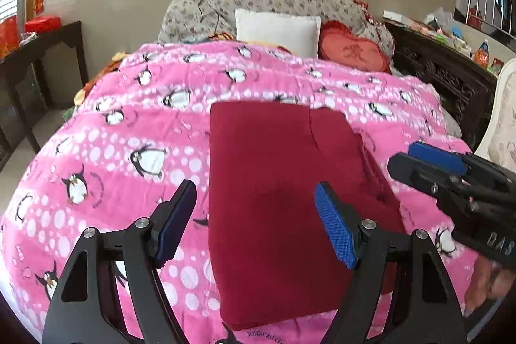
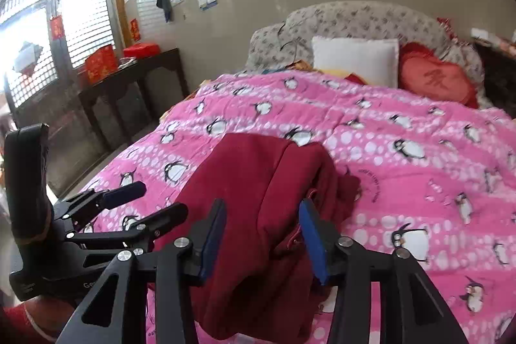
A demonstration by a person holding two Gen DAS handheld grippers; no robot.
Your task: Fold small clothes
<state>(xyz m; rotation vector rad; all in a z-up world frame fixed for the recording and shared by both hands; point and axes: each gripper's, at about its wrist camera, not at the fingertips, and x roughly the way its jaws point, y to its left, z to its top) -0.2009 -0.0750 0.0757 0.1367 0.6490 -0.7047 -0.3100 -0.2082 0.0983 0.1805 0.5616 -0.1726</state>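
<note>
Black fingers with blue pads frame both wrist views, and between them lies the dark red garment (image 1: 283, 199), already folded into a thick, roughly rectangular packet on the pink penguin-print quilt (image 1: 106, 131) that covers the bed. The left gripper (image 1: 254, 215) hangs above the near end of the packet with its jaws spread wide and nothing between the pads. The right gripper (image 2: 262, 237) also stands parted, its pads clear on either side of the cloth rather than pressing it, so neither tool holds anything. Judging from the packet's shape, the main folds look done: in the left wrist view its left edge and near corner are straight and clean. What seems left is tidying, since the right wrist view shows the right side bunched and uneven, with loose layers and a bit of cord or trim spilling out near the right pad. A last smoothing or tuck there would likely finish this piece. The quilt offers plenty of open room to the left, right and beyond the garment, up to the white pillow (image 1: 277, 29) and red cushion (image 1: 353, 52) at the head of the bed. The two grippers sit close together at the near edge, which is the one spot where they could crowd each other.
</note>
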